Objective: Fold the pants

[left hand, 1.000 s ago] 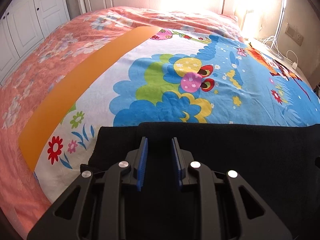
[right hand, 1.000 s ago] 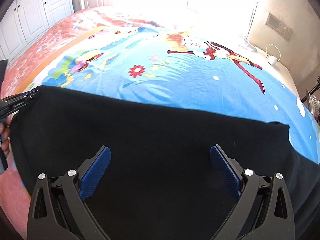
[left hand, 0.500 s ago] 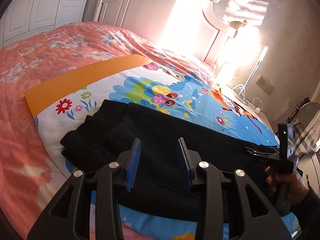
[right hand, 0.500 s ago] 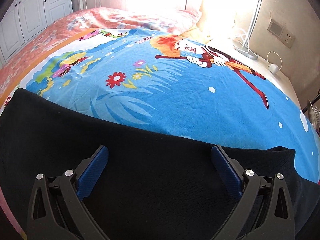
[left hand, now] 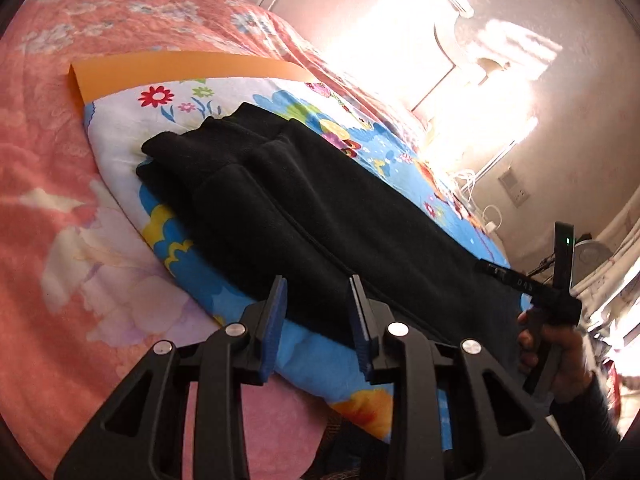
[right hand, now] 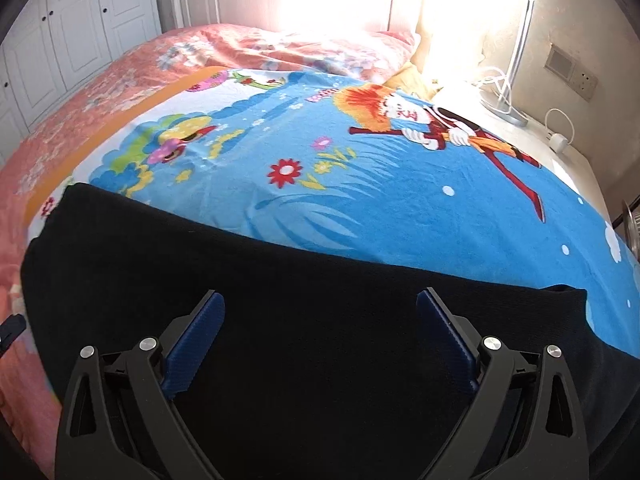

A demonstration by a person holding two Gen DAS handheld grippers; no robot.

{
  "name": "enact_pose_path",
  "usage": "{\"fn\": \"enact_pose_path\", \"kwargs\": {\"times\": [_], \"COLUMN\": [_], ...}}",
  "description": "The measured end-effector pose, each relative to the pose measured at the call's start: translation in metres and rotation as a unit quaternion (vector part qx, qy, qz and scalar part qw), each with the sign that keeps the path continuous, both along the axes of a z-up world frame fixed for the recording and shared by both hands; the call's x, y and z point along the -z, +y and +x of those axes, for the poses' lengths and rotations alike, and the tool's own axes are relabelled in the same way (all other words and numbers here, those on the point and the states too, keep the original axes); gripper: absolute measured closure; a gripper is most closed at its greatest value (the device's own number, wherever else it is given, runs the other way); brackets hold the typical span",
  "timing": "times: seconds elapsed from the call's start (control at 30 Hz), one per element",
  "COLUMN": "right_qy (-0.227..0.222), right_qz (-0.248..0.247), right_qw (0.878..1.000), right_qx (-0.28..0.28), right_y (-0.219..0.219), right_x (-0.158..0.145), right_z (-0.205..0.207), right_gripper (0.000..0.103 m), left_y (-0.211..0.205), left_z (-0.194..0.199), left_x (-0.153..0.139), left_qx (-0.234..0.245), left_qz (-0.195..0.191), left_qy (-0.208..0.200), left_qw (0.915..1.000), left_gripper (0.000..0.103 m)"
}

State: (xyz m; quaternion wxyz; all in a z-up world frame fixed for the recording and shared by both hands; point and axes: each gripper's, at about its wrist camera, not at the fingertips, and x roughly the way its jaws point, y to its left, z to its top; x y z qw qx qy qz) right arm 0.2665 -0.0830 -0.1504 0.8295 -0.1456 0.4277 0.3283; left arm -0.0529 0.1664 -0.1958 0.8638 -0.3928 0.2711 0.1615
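Note:
The black pants (left hand: 320, 200) lie as a long folded strip across the cartoon blanket (left hand: 120, 120), their layered end at the far left. My left gripper (left hand: 317, 285) hovers off the strip's near edge. Its jaws stand narrowly apart and are closing, with nothing between the blue pads (left hand: 274, 328). In the right wrist view the pants (right hand: 320, 280) fill the lower half, and my right gripper (right hand: 320, 296) stands wide open just above the cloth. Its jaws are closing a little without pinching any fabric. A hand (left hand: 560, 344) holds that gripper over the strip's right end.
A pink floral bedspread (left hand: 48, 208) surrounds the blue blanket (right hand: 380, 208). The white headboard (left hand: 360, 8) is behind it and the wardrobe doors (right hand: 72, 32) are far left. A bedside top with a lamp base (right hand: 500, 108), charger cable and wall socket (right hand: 572, 72) is at the right.
My left gripper drew back off the pants and rolled, so it now sees the whole strip from its near side. The right gripper stayed over the cloth, its jaws slightly narrower.

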Motion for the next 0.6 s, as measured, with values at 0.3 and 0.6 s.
{"fn": "enact_pose_path", "kwargs": {"times": [0.3, 0.6], "right_qy": [0.1, 0.07], "right_qz": [0.011, -0.027], "right_qw": [0.982, 0.979], "right_qx": [-0.16, -0.191], "right_y": [0.046, 0.046], "right_x": [0.01, 0.018], "right_z": [-0.112, -0.132], "right_gripper": [0.053, 0.068], "left_y": [0.074, 0.101], "left_z": [-0.017, 0.041], "left_x": [0.009, -0.027], "left_qx": [-0.134, -0.073], "left_qz": [-0.127, -0.029], "left_qy": [-0.046, 0.117], "left_qw": [0.9817, 0.9899], "left_gripper": [0.069, 0.058]}}
